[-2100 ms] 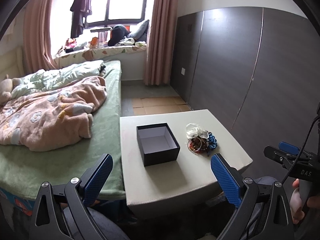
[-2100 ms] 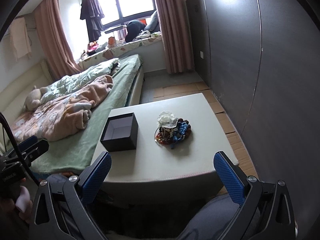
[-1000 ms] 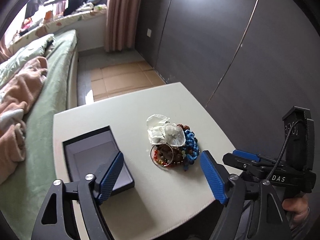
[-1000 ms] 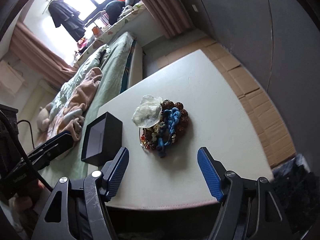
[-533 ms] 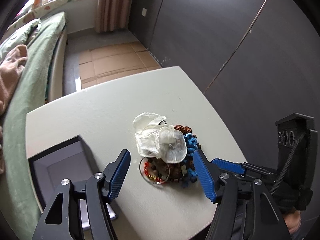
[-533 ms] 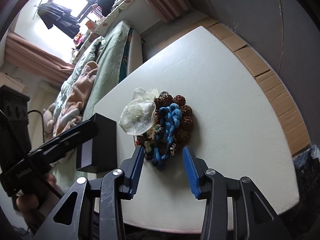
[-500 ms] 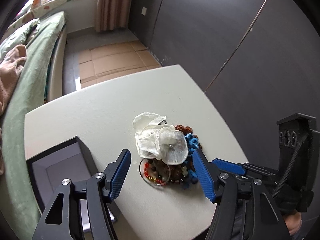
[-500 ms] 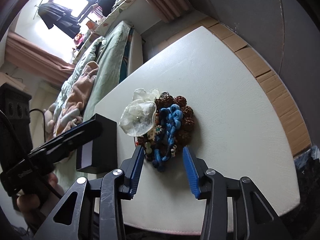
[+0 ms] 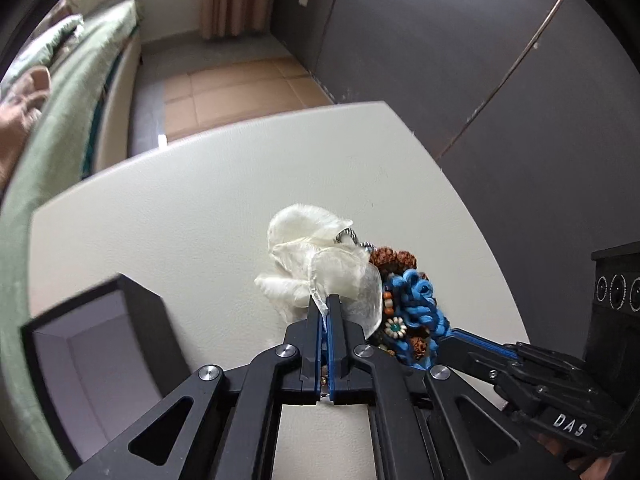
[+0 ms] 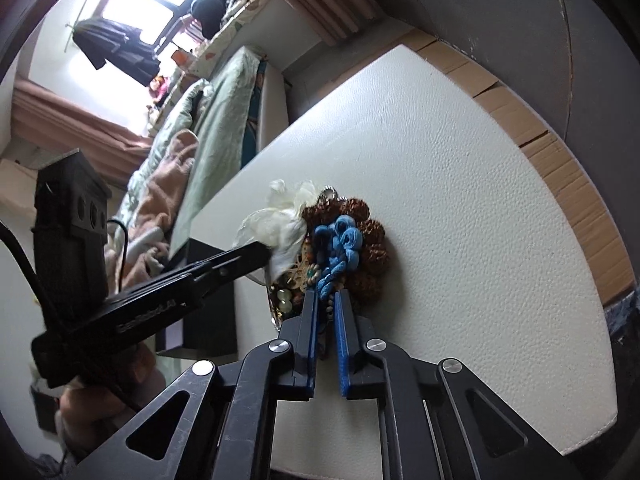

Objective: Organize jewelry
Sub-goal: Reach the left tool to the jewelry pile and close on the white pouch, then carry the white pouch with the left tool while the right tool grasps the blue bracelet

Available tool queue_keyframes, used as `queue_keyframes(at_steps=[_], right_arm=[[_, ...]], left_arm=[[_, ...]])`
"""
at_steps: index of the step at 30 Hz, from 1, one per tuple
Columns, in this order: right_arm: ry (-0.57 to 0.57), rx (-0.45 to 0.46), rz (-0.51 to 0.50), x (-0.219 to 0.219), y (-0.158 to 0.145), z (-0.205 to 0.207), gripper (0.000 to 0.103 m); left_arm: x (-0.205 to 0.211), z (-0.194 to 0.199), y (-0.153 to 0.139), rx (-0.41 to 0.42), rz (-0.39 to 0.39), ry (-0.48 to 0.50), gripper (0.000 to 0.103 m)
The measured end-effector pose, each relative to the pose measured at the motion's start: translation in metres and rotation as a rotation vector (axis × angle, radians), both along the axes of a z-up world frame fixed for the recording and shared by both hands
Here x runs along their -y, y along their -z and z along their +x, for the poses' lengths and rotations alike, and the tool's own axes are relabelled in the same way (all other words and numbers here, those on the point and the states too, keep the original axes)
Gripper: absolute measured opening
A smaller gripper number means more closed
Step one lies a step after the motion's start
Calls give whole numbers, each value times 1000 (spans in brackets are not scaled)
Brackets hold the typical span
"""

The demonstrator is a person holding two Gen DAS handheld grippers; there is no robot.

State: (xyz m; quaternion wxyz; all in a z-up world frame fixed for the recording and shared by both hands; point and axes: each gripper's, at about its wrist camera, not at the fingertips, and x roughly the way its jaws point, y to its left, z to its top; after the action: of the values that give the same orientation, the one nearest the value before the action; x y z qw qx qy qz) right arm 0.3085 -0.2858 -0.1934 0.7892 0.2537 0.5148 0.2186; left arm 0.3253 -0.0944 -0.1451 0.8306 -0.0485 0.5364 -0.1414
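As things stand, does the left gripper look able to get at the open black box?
Probably yes: the left gripper is shut on the white petal piece, and the black box sits open just beside it with nothing between.

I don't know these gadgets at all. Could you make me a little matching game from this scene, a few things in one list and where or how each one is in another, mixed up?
Things:
1. left gripper
2. right gripper
3. black box
4. brown bead bracelet

States:
A. open-topped, beside the jewelry pile
B. pinching the sheer white pouch
C. closed on the blue cord bracelet
D. lying on the white table, ungripped

Pairs: 1-B, 2-C, 3-A, 4-D
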Motion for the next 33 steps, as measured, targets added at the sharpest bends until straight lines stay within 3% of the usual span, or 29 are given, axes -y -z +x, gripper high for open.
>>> queue_keyframes(at_steps=[12, 33], right_arm=[[5, 69, 74, 2, -32, -15, 9], [-51, 143, 59, -38, -70, -41, 9]], left_arm=[[-31, -32, -65, 137, -50, -42, 1], [-117, -87, -86, 157, -99, -189, 1]])
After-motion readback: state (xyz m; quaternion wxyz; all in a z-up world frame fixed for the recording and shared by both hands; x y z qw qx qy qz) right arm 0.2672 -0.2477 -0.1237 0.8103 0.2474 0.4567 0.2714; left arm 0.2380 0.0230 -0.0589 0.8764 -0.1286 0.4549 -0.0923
